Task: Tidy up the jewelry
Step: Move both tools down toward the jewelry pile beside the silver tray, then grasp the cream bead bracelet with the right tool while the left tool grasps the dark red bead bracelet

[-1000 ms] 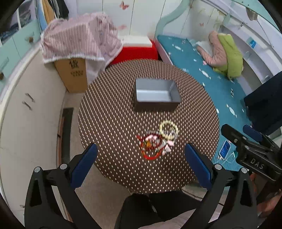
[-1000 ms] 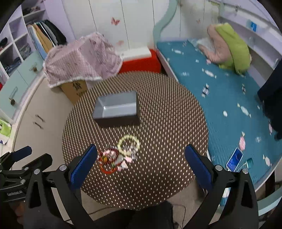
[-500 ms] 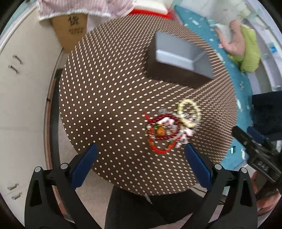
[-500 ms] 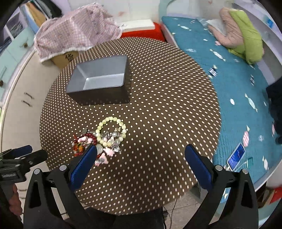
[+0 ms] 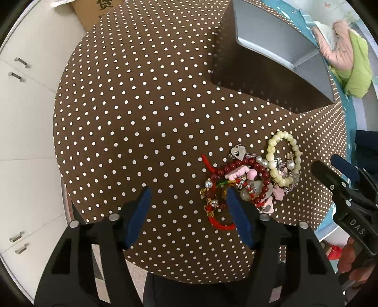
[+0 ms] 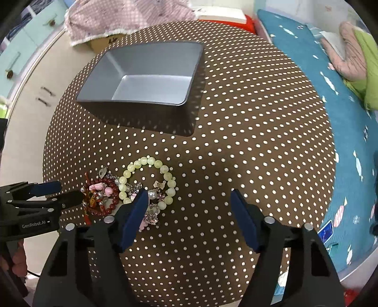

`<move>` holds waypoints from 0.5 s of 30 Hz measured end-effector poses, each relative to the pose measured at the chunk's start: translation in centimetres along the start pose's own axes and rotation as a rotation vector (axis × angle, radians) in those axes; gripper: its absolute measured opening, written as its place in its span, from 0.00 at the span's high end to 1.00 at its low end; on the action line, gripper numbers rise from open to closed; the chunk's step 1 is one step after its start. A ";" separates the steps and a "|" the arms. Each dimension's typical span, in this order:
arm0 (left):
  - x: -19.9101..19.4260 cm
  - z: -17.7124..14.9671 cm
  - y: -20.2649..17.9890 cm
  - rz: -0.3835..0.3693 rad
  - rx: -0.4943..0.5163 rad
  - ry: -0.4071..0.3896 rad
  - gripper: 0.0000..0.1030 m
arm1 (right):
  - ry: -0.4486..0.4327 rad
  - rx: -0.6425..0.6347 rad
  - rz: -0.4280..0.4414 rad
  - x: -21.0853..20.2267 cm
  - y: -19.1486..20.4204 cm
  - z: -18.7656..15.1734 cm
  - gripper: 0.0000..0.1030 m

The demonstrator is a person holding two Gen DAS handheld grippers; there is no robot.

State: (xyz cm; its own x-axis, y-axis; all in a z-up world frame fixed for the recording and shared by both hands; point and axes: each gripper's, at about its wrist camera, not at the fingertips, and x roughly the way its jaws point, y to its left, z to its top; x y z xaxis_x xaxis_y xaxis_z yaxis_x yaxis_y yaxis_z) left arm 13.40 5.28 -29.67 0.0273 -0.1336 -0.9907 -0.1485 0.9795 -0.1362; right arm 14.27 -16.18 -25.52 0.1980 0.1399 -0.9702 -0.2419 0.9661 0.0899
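A tangle of jewelry lies on the round brown polka-dot table [image 5: 141, 118]: a pale green bead bracelet [image 5: 282, 157], a dark red bead bracelet [image 5: 245, 173], a red cord [image 5: 221, 224] and a silver heart charm [image 5: 237, 153]. The same pile shows in the right wrist view, with the green bracelet [image 6: 146, 179] and the red bracelet [image 6: 104, 196]. My left gripper [image 5: 187, 200] is open, low over the table, its right finger at the pile's left edge. My right gripper [image 6: 189, 200] is open, its left finger over the green bracelet's near edge. An empty grey tin box [image 6: 144, 80] stands beyond the pile.
The table [image 6: 259, 141] edge falls off close in front of both grippers. A teal bed [image 6: 330, 94] lies to the right, white cupboards [image 5: 23, 118] to the left, and a cardboard box under pink cloth [image 6: 118, 21] behind the table.
Both grippers have come down and forward toward the jewelry pile, which now looks much larger. Both have narrowed their opening somewhat but stay open.
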 end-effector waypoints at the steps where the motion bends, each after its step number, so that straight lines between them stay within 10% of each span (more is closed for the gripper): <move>1: 0.2 0.1 0.0 0.005 -0.003 0.003 0.41 | 0.006 -0.007 0.005 0.2 0.1 0.2 0.38; 15: 2.8 0.6 -0.9 0.036 -0.010 -0.005 0.71 | 0.047 -0.078 0.004 3.2 1.0 1.2 0.53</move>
State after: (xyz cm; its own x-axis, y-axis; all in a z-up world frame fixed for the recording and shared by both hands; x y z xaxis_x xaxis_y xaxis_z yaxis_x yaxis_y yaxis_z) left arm 14.23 4.17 -32.32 0.0263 -0.0971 -0.9949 -0.1592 0.9822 -0.1001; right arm 15.81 -14.52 -28.22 0.1527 0.1319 -0.9794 -0.3161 0.9455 0.0781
